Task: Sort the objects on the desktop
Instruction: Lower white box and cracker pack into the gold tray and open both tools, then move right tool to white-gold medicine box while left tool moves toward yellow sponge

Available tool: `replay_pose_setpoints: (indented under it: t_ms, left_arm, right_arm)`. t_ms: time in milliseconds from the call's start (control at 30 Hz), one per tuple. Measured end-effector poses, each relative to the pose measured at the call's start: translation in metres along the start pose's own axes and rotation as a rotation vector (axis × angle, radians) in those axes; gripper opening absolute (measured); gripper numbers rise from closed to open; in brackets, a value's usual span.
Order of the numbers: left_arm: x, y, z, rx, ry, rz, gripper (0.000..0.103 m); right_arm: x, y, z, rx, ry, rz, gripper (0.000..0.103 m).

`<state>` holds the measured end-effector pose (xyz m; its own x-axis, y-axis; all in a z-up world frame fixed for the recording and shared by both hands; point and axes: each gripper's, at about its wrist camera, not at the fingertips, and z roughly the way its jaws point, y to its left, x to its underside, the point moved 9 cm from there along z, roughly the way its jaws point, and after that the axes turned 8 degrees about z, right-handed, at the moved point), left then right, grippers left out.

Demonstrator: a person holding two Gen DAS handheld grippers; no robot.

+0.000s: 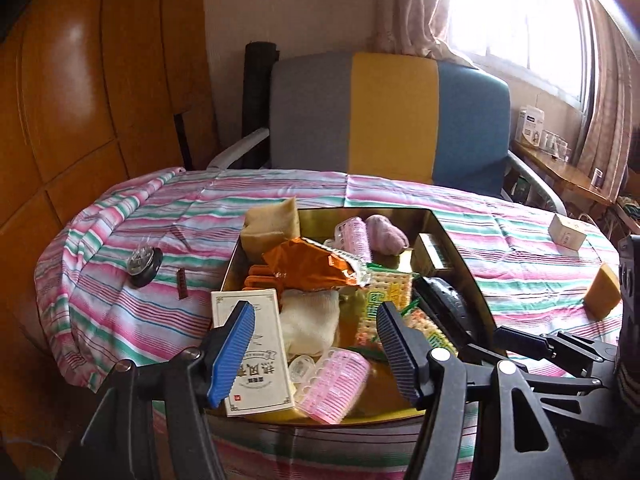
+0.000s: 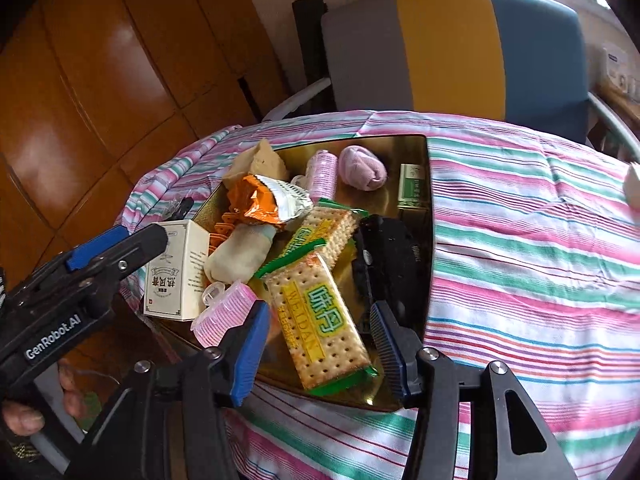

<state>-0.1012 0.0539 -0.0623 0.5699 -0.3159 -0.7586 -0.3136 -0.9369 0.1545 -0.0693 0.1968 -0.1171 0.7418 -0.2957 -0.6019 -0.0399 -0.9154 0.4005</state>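
Observation:
A gold tray (image 1: 460, 248) on the striped cloth holds several mixed items. Among them are a white lettered box (image 1: 256, 344), a pink hair roller (image 1: 340, 384), a cream sock (image 1: 308, 320), an orange snack bag (image 1: 308, 264) and a black device (image 1: 440, 300). My left gripper (image 1: 314, 312) hovers open over the tray's near end with nothing between its pads. In the right wrist view, my right gripper (image 2: 318, 312) stands open astride a cracker packet (image 2: 320, 320) that lies in the tray (image 2: 428, 184). Its pads do not press the packet.
Outside the tray, a round black object (image 1: 144, 266) and a small brown strip (image 1: 182, 284) lie on the cloth at left. A white box (image 1: 566, 234) and a yellow sponge (image 1: 602, 294) lie at right. A grey, yellow and blue chair (image 1: 392, 112) stands behind the table.

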Motion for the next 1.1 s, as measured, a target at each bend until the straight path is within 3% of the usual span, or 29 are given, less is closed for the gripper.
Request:
replay_pose_setpoints:
  t_ms: [300, 700, 900, 1100]
  left_arm:
    - [-0.01, -0.045, -0.01, 0.052, -0.02, 0.092, 0.065]
    - [-0.012, -0.133, -0.01, 0.158, -0.012, 0.255, 0.065]
    - [-0.008, -0.194, -0.009, 0.269, -0.005, 0.346, 0.065]
    - [0.021, -0.259, 0.0, 0.41, 0.051, 0.435, 0.065]
  right_arm:
    - [-0.005, -0.055, -0.037, 0.033, -0.079, 0.12, 0.057]
    - [0.007, -0.179, -0.092, 0.153, -0.186, 0.366, 0.059]
    - [0.003, -0.251, -0.149, 0.251, -0.32, 0.482, 0.06]
    - [-0.022, -0.326, -0.205, 0.328, -0.468, 0.628, 0.067]
